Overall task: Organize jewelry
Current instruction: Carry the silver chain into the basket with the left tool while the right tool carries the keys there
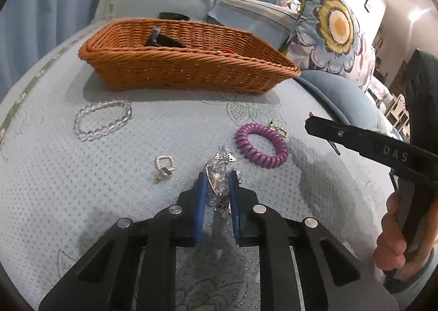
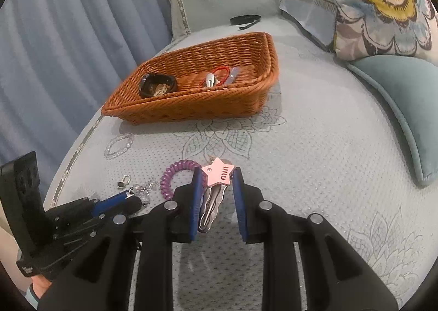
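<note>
baskets: 1 wicker basket [image 1: 175, 72] | bracelets: 1 clear bead bracelet [image 1: 102, 119] | coil ties: 1 purple coil tie [image 1: 260, 146] | star clips: 1 pink star clip [image 2: 217, 174] | cushions: 1 flower cushion [image 1: 334, 23]

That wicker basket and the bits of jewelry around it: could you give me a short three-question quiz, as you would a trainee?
1. True or false: the purple coil bracelet lies inside the wicker basket.
2. What sits between the right gripper jaws?
A. a clear bead bracelet
B. a pink star hair clip
C. a red cord
3. Fill in: the left gripper jaws sit on either side of a silver ______ ornament.

Key:
1. False; it lies on the bedspread, apart from the basket.
2. B, the pink star hair clip.
3. Butterfly; the silver butterfly ornament.
</note>
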Action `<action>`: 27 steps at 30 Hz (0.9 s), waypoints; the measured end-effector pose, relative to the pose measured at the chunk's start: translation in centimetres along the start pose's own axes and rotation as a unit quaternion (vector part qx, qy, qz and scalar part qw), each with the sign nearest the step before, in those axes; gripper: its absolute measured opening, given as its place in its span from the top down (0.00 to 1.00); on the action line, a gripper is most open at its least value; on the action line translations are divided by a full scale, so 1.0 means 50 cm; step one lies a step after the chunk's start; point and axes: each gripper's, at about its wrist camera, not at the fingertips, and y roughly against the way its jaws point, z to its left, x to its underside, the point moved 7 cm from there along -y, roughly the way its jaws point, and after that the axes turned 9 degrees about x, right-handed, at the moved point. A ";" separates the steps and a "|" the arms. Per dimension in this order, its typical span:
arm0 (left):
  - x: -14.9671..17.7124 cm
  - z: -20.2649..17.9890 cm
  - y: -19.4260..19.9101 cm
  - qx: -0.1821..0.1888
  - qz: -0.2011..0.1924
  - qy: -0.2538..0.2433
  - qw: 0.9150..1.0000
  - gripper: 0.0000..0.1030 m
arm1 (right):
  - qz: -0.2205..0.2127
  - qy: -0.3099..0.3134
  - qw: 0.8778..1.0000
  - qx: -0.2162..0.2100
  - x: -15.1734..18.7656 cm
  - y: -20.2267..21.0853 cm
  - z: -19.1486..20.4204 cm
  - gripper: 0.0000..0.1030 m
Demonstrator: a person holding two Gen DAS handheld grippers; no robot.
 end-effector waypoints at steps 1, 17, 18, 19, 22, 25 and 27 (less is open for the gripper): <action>0.000 -0.002 0.002 0.002 -0.003 0.000 1.000 0.92 | -0.004 0.002 1.000 0.002 -0.001 0.003 0.000 0.81; -0.046 -0.037 0.128 0.081 -0.123 -0.006 0.989 0.93 | -0.088 0.056 0.994 0.030 -0.034 0.085 0.022 0.81; -0.049 -0.035 0.135 0.089 -0.126 -0.003 0.988 0.93 | -0.090 0.061 0.993 0.033 -0.034 0.086 0.024 0.81; -0.051 -0.032 0.139 0.092 -0.126 -0.001 0.988 0.93 | -0.091 0.062 0.993 0.033 -0.034 0.086 0.025 0.81; -0.057 -0.025 0.150 0.102 -0.133 0.008 0.986 0.93 | -0.088 0.059 0.994 0.025 -0.032 0.086 0.024 0.81; -0.067 -0.028 0.156 0.106 -0.139 0.011 0.985 0.93 | -0.088 0.058 0.994 0.023 -0.031 0.087 0.024 0.81; -0.068 -0.029 0.159 0.106 -0.141 0.012 0.984 0.93 | -0.080 0.055 0.995 0.014 -0.031 0.085 0.025 0.81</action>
